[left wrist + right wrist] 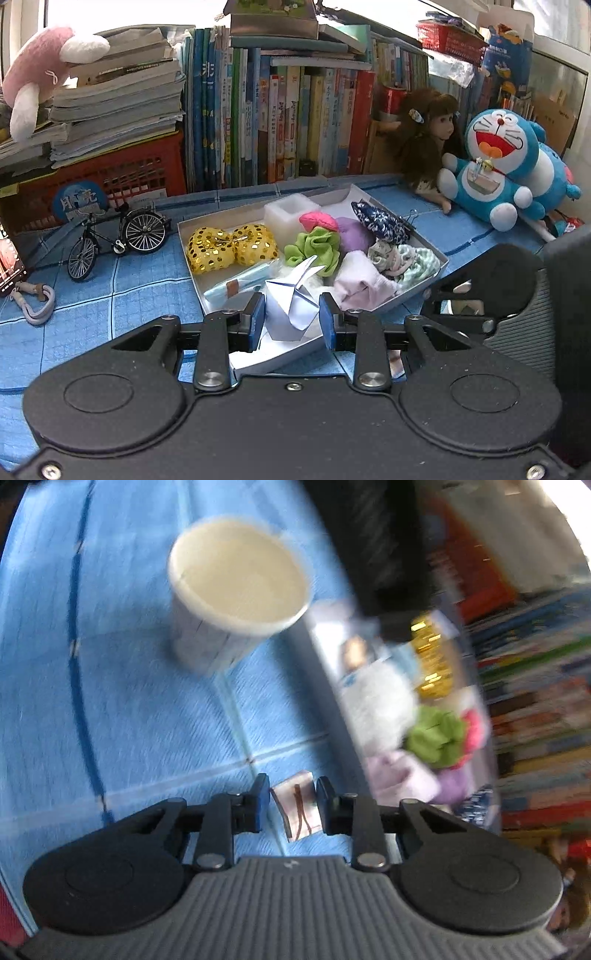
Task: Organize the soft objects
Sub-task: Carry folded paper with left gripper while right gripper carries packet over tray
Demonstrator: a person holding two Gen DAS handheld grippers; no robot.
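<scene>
A white folded-paper figure (291, 308) is gripped by the left gripper (291, 319) at the near edge of the shallow white box (424, 284), where a green scrunchie (316, 247) and gold sequined bow (231, 247) are kept. A small wrapped piece (297, 808) is clamped by the right gripper (291, 805) above the blue mat (147, 720), near a paper cup (236, 587).

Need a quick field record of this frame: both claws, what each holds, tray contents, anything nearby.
left claw: shut on white paper origami, at the tray's near edge
right claw: shut on small pale card with brown marks, above blue mat; view blurred
tray: gold sequin bow, green scrunchie, pink cloth
paper cup: upright on the mat, beside the tray
behind tray: toy bicycle, Doraemon plush
</scene>
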